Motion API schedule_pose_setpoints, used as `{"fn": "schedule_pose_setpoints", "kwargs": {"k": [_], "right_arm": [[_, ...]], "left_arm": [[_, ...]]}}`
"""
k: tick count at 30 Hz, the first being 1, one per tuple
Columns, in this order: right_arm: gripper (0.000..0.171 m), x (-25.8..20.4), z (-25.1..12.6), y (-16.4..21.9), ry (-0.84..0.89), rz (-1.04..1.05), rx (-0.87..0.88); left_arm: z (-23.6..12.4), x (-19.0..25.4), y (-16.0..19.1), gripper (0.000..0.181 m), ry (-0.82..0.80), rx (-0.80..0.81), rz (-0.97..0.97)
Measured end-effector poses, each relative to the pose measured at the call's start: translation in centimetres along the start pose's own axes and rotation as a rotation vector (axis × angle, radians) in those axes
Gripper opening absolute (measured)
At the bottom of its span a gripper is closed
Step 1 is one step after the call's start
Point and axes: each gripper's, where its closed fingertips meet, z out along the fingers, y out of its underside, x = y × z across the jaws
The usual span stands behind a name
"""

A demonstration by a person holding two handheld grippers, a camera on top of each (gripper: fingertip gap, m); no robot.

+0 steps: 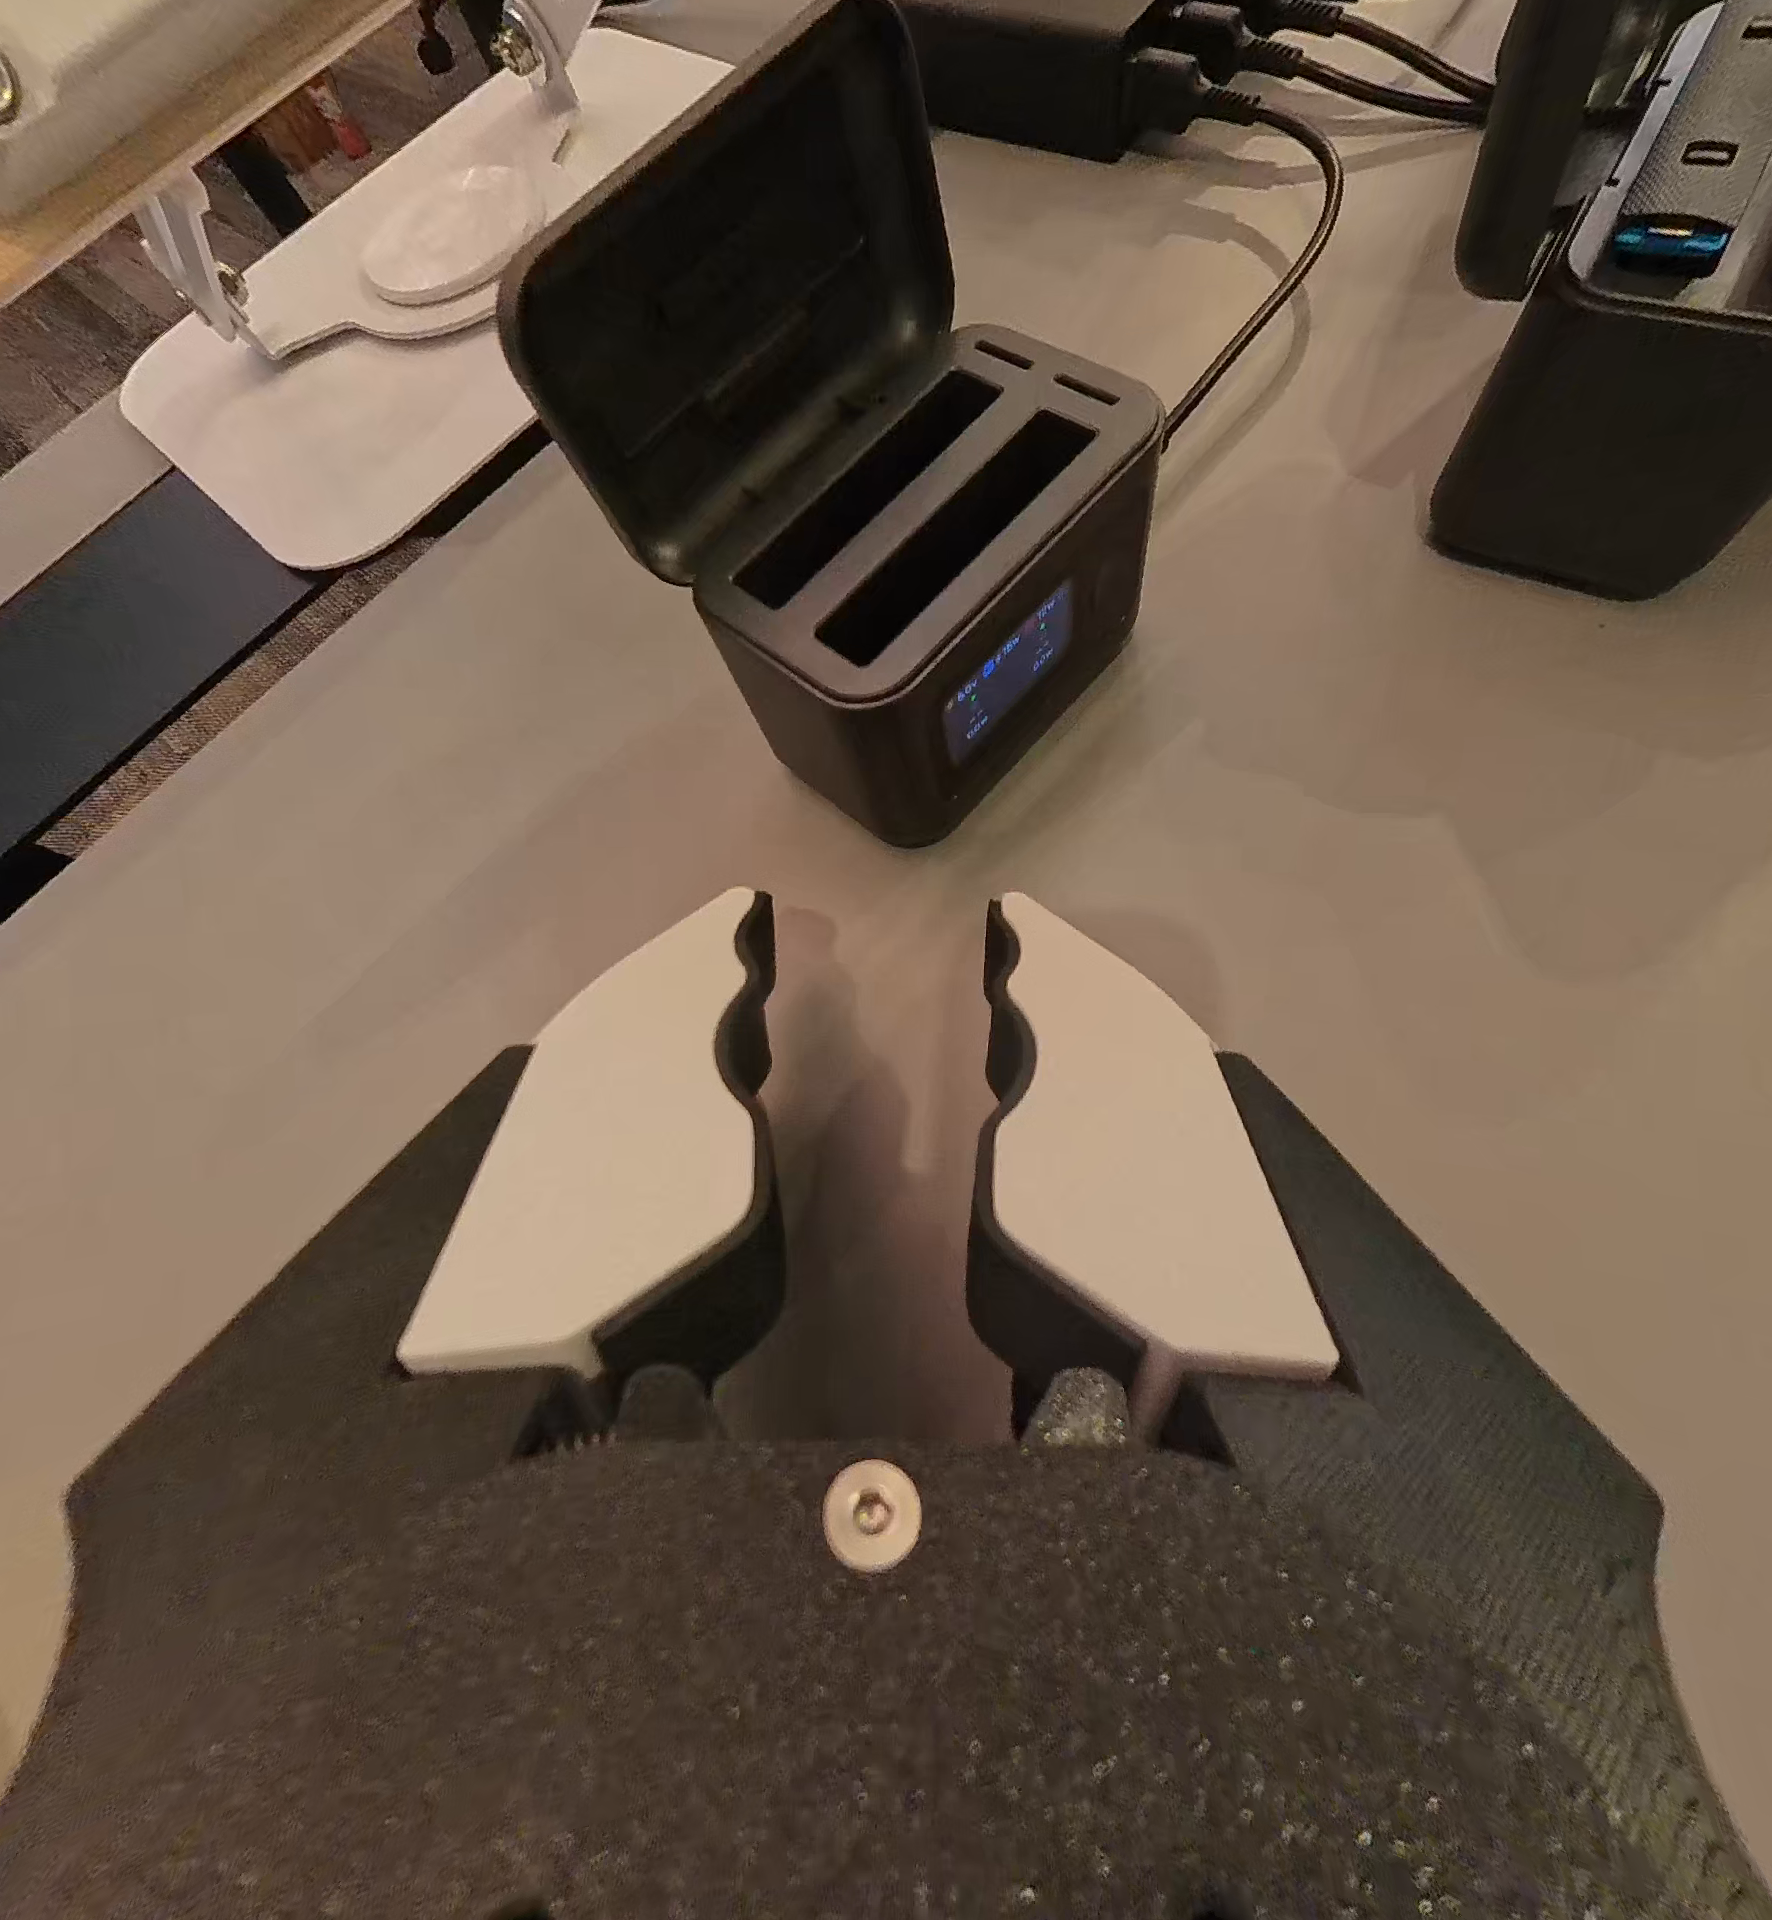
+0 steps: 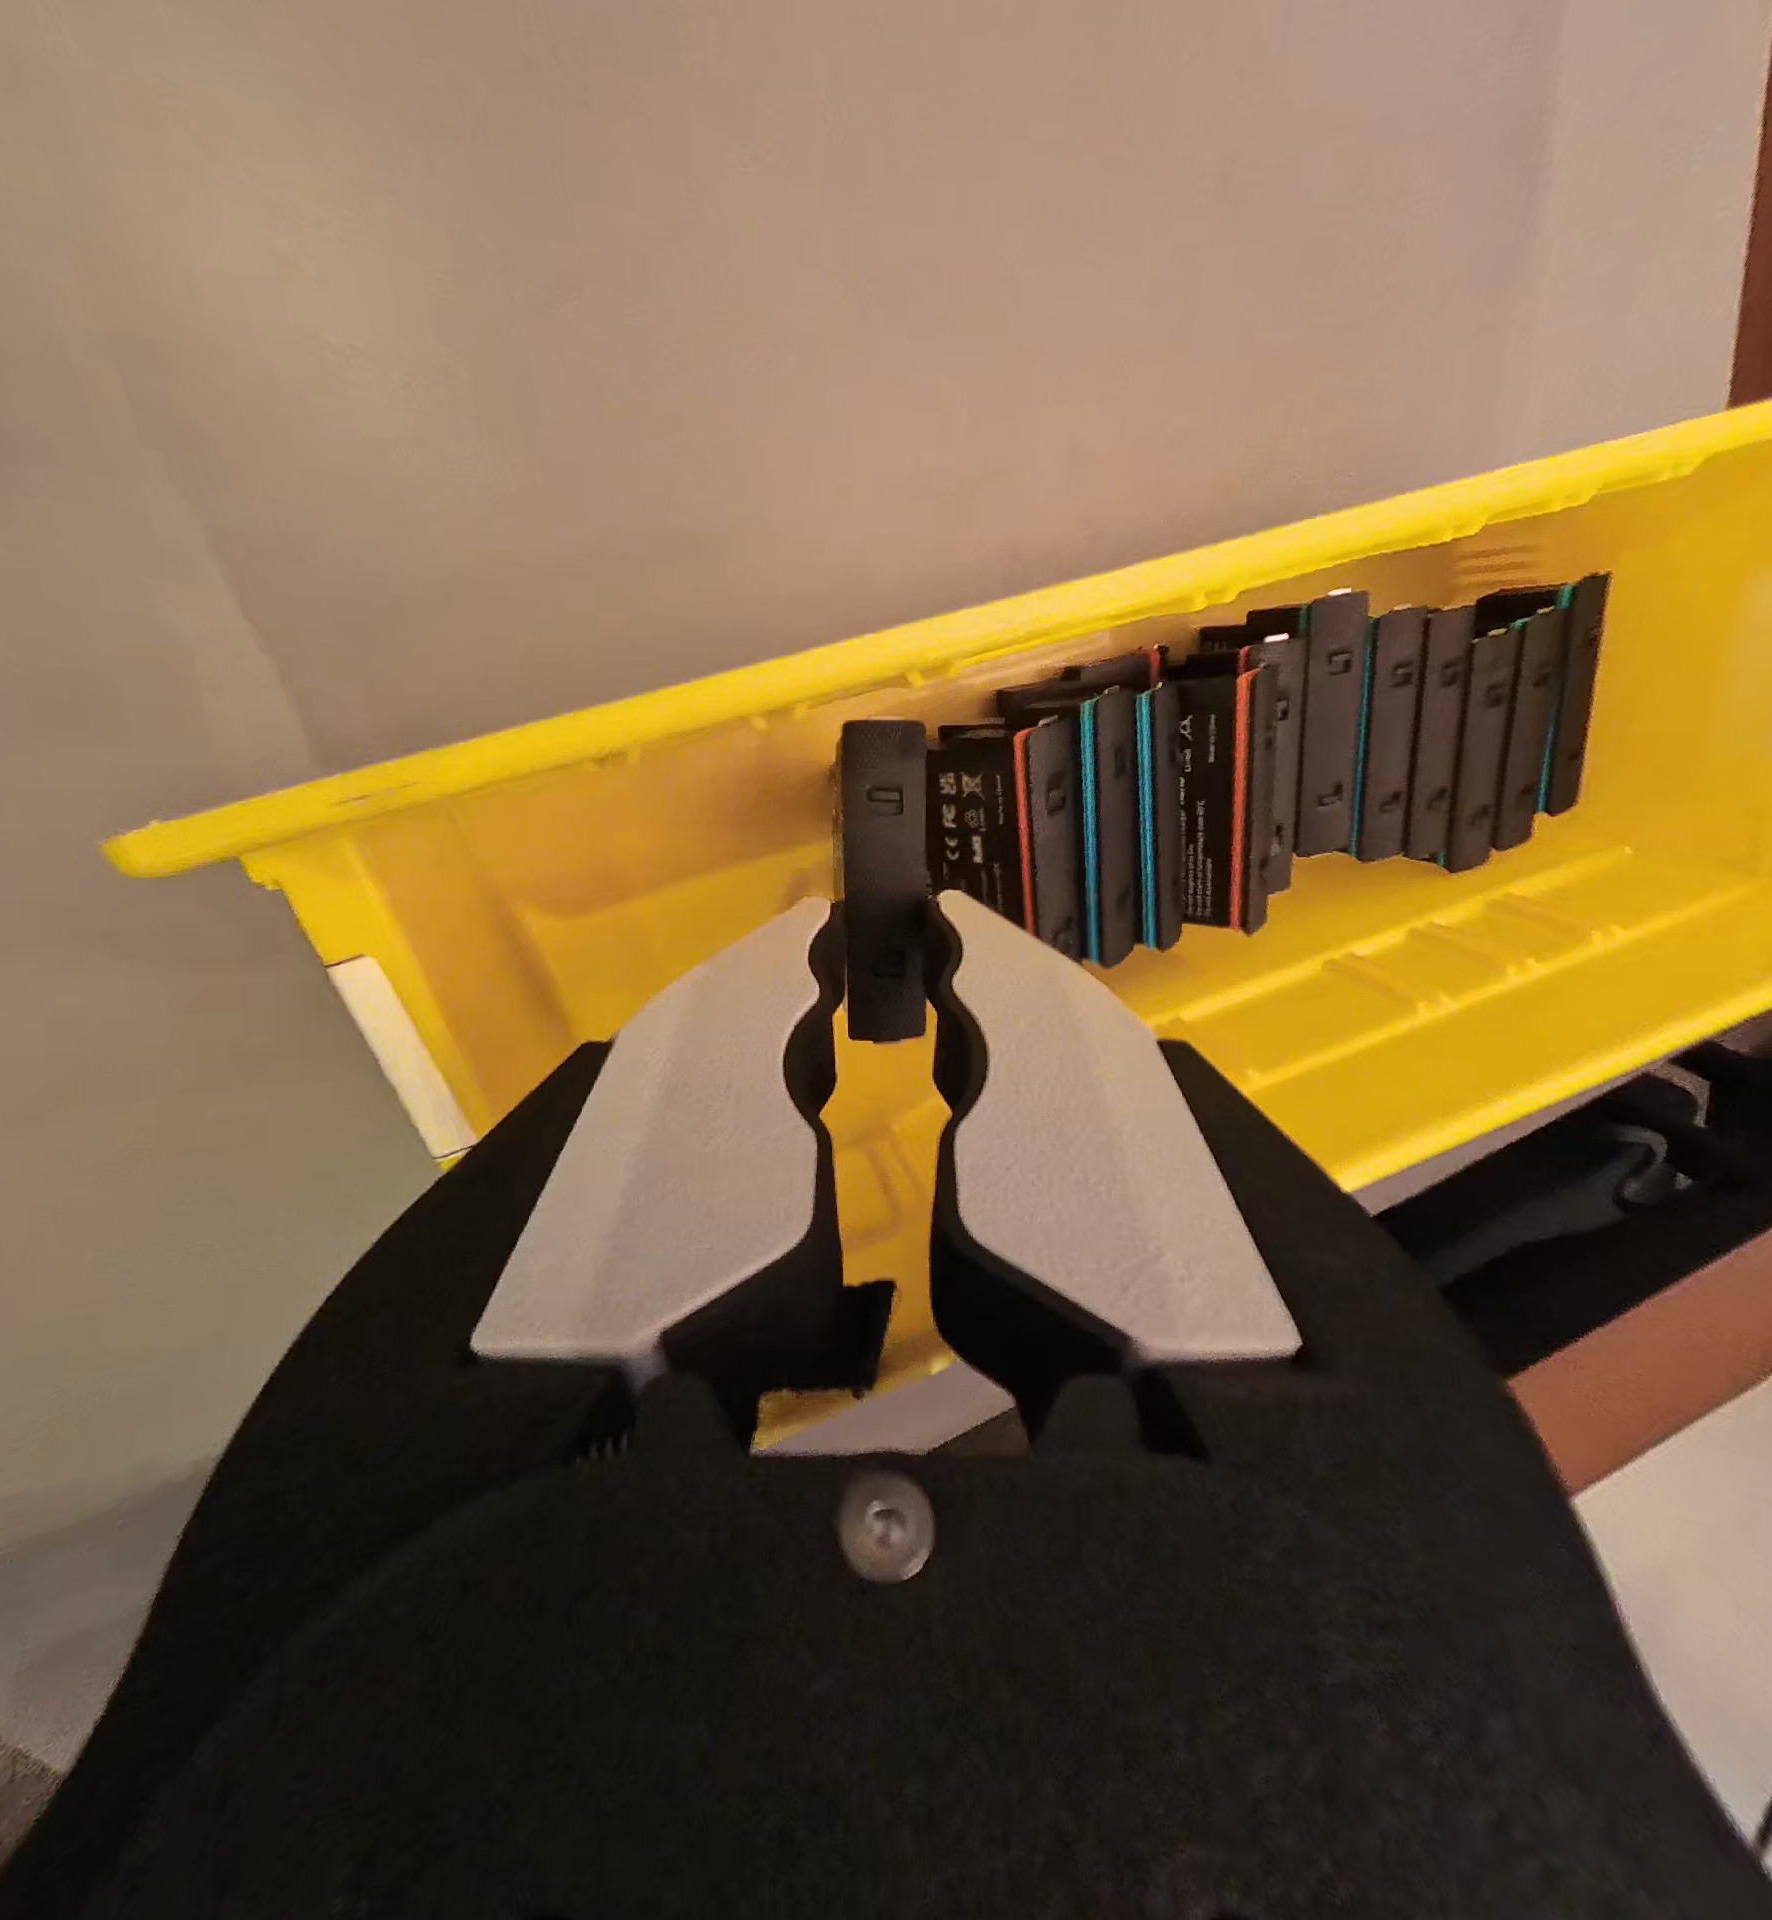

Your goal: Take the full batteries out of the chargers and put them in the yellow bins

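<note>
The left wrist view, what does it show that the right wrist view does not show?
Only the left wrist view: the open left gripper holding nothing, above a grey table, and a black charger with lid up and two empty slots. Only the right wrist view: the right gripper shut on a black battery at the yellow bin, beside a row of batteries. Shared: no object appears in both.

Black charger (image 1: 923,613) sat lid-up with both slots empty, one black battery (image 2: 884,878) stood upright in the yellow bin (image 2: 1381,997) beside a row of others.
</note>
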Motion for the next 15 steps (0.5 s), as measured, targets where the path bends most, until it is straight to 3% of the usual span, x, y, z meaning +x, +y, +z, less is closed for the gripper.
{"fn": "schedule_pose_setpoints", "kwargs": {"k": [15], "right_arm": [[0.02,2.4,1.4,0.6,0.116,-0.09,-0.16]], "left_arm": [[0.1,0.3,0.2,0.038,0.002,-0.012,0.027]]}}
